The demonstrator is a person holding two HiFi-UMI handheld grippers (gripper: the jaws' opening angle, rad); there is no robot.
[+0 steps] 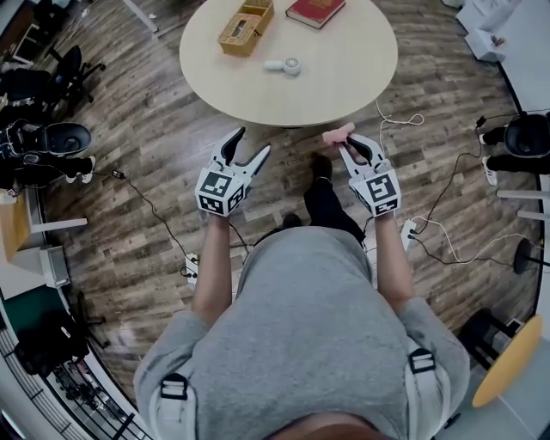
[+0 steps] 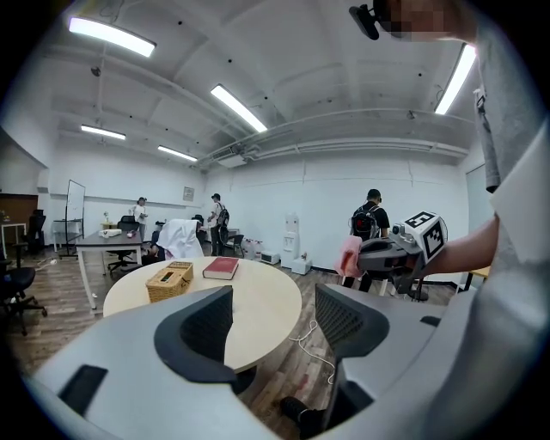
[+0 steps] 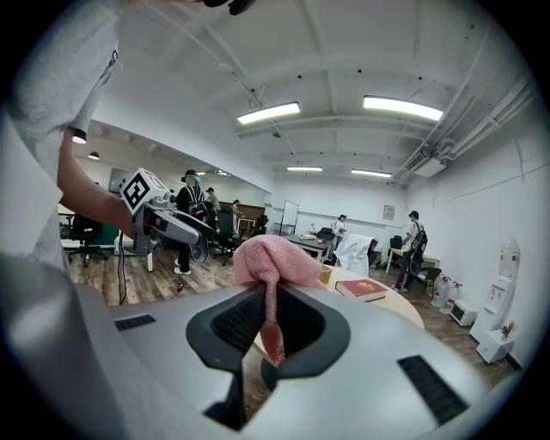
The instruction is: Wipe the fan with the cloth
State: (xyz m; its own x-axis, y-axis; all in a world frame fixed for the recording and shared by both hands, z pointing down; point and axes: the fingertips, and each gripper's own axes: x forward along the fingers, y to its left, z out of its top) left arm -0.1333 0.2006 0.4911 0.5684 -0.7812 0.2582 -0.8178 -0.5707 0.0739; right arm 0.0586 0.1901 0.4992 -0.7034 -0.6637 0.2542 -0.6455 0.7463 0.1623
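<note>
A round, pale counter (image 1: 344, 77) stands on the wood floor (image 1: 155, 129) and carries three things. A basket (image 1: 247, 26) (woven, with a slot in its lid) sits toward the far edge. A red book (image 1: 315, 10) lies beside the basket, and a white fan (image 1: 284, 65) lies on the basket's near side.

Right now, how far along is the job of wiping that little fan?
Done: the pink cloth is clamped in the right gripper. In hand: both grippers hang over the floor, short of the round table; the left gripper is open and empty. Left: the white fan lies on the table near the wicker basket, nothing touching it, so all the wiping remains.
</note>
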